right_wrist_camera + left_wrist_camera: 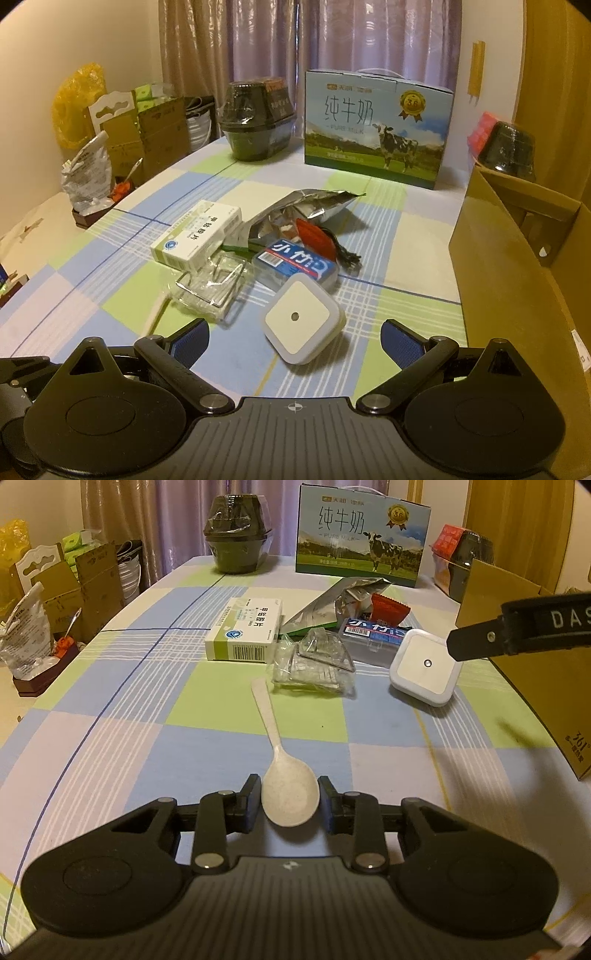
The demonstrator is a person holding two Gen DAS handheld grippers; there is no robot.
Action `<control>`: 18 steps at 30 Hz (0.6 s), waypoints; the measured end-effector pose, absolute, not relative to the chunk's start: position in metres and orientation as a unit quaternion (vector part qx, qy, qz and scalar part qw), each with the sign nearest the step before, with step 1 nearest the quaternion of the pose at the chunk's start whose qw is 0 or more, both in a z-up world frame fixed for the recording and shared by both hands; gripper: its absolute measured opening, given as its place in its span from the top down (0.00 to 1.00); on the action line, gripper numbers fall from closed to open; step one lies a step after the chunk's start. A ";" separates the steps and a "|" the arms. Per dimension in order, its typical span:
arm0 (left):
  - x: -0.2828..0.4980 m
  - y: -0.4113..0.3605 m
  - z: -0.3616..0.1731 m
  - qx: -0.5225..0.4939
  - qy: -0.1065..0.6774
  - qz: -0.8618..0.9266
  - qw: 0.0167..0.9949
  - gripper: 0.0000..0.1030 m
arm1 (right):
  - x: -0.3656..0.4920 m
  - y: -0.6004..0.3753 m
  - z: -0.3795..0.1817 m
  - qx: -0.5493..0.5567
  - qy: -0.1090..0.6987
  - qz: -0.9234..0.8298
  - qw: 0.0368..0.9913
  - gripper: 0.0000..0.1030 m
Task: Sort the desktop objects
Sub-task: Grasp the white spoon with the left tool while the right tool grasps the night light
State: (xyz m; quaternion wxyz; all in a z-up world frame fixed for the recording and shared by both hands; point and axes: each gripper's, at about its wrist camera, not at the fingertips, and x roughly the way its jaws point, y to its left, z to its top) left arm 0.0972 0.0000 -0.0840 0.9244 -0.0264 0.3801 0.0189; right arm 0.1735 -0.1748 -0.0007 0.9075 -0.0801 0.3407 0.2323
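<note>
Across the whole scene spreads a table under a checked cloth [110, 738] of blue, green and white squares. At its right edge stands an open brown cardboard box [517, 280], its near wall rising beside the cluttered patch. At the far end stands a milk carton [360, 535] with a cow printed on it, and to its left a dark lidded bowl [236, 535] wrapped in film. Nearer, a torn silver foil pouch [295, 210] lies open, with a red packet [314, 232] at its mouth. Left of the pouch lies a green-and-white medicine box [245, 631]. A blue-labelled clear case [295, 264] sits just behind a white square night light [301, 321], touching or nearly touching it. A crumpled clear plastic wrapper [314, 664] lies between the medicine box and the night light, close against both, just beyond the tip of the spoon's handle.

The right gripper [293, 339] hangs above the cloth with its jaws spread wide, the night light between the blue pads [400, 343] but clear of both. The left gripper [290, 801] is low over the cloth, its jaws parted on either side of the bowl of a pale speckled spoon [286, 786], which lies flat with its handle pointing away toward the wrapper; whether the fingers [251, 797] touch the spoon cannot be told.
</note>
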 end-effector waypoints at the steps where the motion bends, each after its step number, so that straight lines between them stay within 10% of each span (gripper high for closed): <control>1: 0.097 0.000 -0.084 -0.028 0.379 0.019 0.925 0.74 | 0.173 -0.175 0.000 -0.080 0.340 0.232 0.908 0.05; 18: 0.108 0.013 -0.080 -0.015 0.357 0.034 0.933 0.75 | 0.184 -0.168 -0.006 -0.133 0.331 0.234 0.904 0.05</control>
